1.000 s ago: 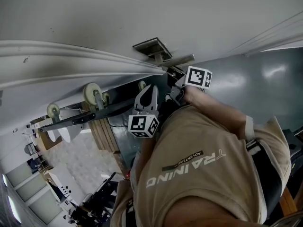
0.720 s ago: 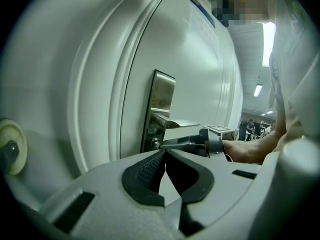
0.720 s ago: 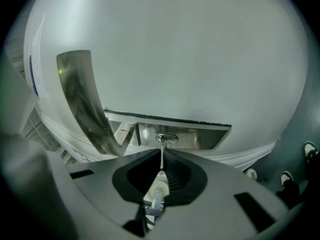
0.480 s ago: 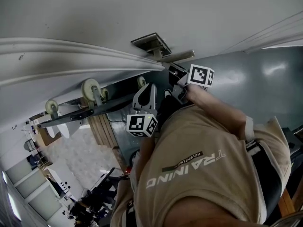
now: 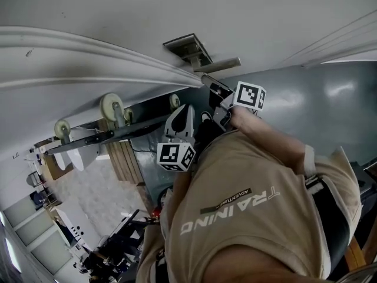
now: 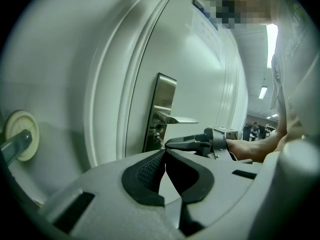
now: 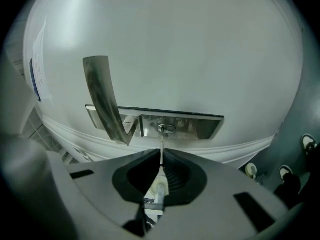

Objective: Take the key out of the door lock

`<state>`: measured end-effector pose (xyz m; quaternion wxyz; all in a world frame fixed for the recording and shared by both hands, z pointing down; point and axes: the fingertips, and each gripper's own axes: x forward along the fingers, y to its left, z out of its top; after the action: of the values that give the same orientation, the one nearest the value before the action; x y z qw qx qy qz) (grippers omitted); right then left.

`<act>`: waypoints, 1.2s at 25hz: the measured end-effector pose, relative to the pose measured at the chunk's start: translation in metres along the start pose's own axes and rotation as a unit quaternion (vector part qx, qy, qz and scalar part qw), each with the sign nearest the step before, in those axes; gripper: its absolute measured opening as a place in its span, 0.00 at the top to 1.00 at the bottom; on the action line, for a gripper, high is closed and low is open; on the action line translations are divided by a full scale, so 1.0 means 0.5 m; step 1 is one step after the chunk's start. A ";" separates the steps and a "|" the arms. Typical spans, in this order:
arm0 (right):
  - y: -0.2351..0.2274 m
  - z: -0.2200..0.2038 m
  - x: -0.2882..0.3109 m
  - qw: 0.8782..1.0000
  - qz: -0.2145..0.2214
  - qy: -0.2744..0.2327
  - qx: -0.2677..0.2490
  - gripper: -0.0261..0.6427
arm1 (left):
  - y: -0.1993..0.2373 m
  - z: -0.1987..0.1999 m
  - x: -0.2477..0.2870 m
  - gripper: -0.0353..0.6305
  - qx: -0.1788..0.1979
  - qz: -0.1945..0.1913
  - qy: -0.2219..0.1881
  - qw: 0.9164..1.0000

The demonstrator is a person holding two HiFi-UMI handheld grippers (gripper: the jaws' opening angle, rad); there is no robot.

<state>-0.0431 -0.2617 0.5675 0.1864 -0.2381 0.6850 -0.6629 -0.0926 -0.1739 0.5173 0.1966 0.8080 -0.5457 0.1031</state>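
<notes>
Right gripper view shows the key point(image 7: 161, 144) pinched edge-on between the clamped jaws of the right hand-held gripper point(image 7: 161, 155). Its blade reaches straight ahead to the keyhole point(image 7: 166, 129) in the steel lock plate point(image 7: 202, 126) (lever handle point(image 7: 104, 96) up-left). Best to pull straight back along the blade, without twisting. The left hand-held gripper point(image 6: 164, 153) hangs alongside, jaws together, empty.

Soft, even indoor light, mild sheen on the white door point(image 7: 75, 14), fisheye bending, black corners.

Likely a lab or office: white door point(image 7: 175, 44), ceiling strip lights point(image 6: 263, 92), equipment stands point(image 5: 115, 249)
</notes>
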 end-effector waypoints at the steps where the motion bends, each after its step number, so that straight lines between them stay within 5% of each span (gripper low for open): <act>1: -0.001 -0.007 -0.007 1.000 -0.002 0.004 0.000 0.93 | -0.001 0.002 -0.004 0.93 0.002 0.000 -0.001 1.000; 9: -0.015 -0.017 -0.041 1.000 0.002 -0.001 -0.027 0.93 | -0.014 0.003 -0.008 0.93 0.016 -0.016 -0.002 1.000; 15: 0.028 -0.051 -0.066 0.995 0.005 0.007 -0.100 0.93 | -0.027 -0.011 -0.066 0.93 0.022 -0.028 -0.023 0.999; 24: 0.089 -0.132 -0.171 0.982 -0.038 -0.021 -0.184 0.93 | 0.019 -0.065 -0.254 0.93 -0.029 0.013 -0.056 0.998; 30: 0.104 -0.150 -0.287 0.949 -0.093 -0.039 -0.299 0.93 | 0.011 -0.128 -0.286 0.93 -0.035 -0.014 -0.058 0.998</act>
<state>0.0271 -0.1176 0.5111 0.0705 -0.3717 0.8188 -0.4319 -0.1493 -0.0278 0.5215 0.1942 0.8131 -0.5477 0.0338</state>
